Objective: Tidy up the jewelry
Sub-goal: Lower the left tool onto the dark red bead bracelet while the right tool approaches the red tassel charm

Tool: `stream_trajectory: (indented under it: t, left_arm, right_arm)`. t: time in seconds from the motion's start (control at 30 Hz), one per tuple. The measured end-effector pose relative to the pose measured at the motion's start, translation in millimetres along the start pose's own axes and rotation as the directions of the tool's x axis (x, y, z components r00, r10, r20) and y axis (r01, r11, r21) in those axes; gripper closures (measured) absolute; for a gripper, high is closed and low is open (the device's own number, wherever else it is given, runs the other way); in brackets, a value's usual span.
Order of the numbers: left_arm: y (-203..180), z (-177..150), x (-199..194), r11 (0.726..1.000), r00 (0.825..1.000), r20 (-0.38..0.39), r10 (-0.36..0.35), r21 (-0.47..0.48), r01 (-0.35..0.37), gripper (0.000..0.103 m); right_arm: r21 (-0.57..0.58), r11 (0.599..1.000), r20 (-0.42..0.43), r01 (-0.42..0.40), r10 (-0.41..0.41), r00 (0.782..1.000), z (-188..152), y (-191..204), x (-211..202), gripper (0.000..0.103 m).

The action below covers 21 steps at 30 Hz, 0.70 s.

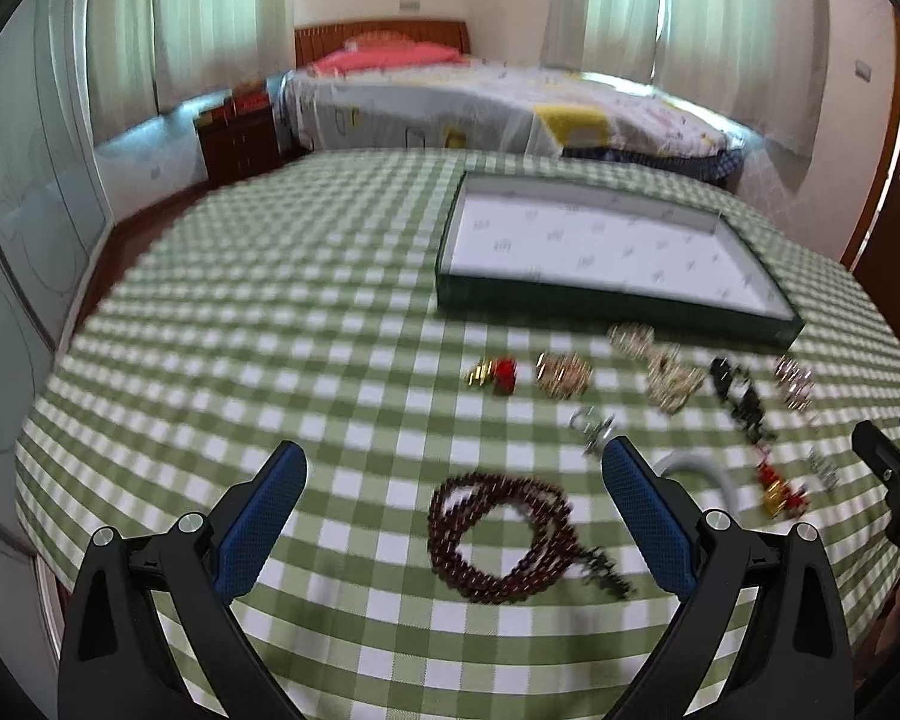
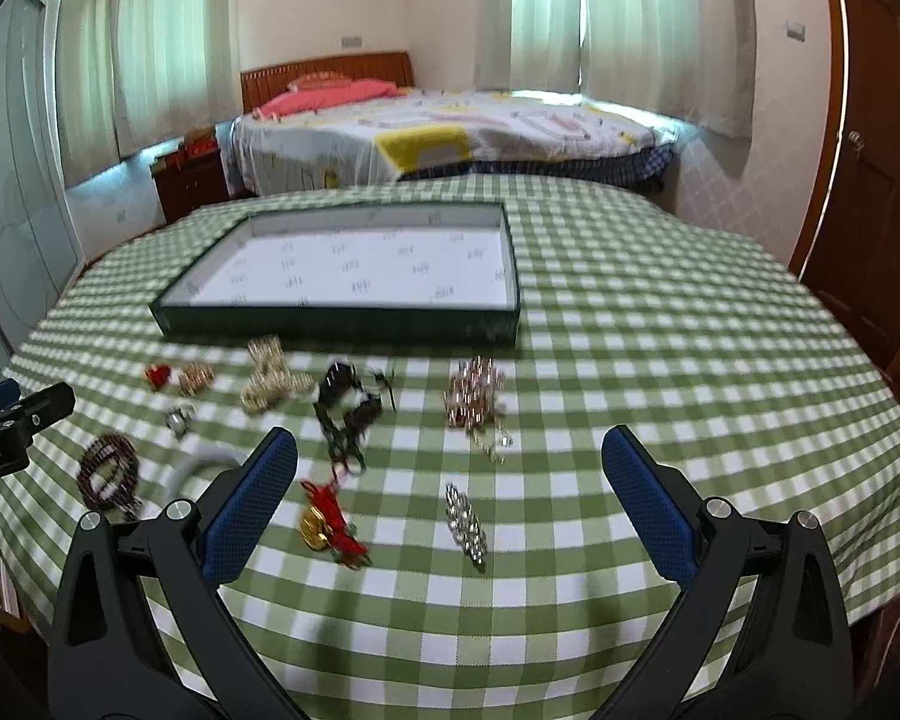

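A shallow dark green tray (image 1: 618, 300) with a white patterned lining lies empty on the green checked tablecloth; it also shows in the right wrist view (image 2: 342, 324). Several jewelry pieces lie in front of it. My left gripper (image 1: 453, 462) is open above a dark red bead bracelet (image 1: 504, 534). My right gripper (image 2: 447, 450) is open above a silver rhinestone clip (image 2: 467, 525), with a red and gold charm (image 2: 330, 525) by its left finger. A black bead piece (image 2: 345, 402), gold chains (image 2: 267, 381) and a pink-silver bracelet (image 2: 474, 396) lie nearer the tray.
A white bangle (image 1: 699, 468) lies beside my left gripper's right finger. The round table (image 2: 690, 360) drops off at its edges. A bed (image 2: 450, 132), a nightstand (image 2: 192, 180) and a brown door (image 2: 870, 180) stand beyond it.
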<state>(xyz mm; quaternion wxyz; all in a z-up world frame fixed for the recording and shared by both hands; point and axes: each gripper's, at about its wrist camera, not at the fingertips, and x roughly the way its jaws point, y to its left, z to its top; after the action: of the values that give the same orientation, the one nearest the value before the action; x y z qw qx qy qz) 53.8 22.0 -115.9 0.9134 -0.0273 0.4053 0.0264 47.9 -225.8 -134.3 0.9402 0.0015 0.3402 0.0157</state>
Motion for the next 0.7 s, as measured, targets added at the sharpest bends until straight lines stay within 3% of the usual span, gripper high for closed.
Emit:
stream_trajectory:
  t: [0.23, 0.7]
  left_arm:
    - [7.1, -13.0, 37.1, 0.999, 0.993, -0.115, -0.015, -0.036, 0.011, 0.007]
    - [-10.9, -22.2, 45.5, 0.999, 0.990, -0.144, 0.010, 0.041, -0.004, 0.007]
  right_arm:
    - [0.015, 1.000, -0.063, -0.011, 0.012, 0.998, -10.1, -2.9, 19.9, 0.004]
    - [0.025, 0.999, -0.108, -0.032, 0.034, 0.994, -14.4, -2.2, 30.1, 0.004]
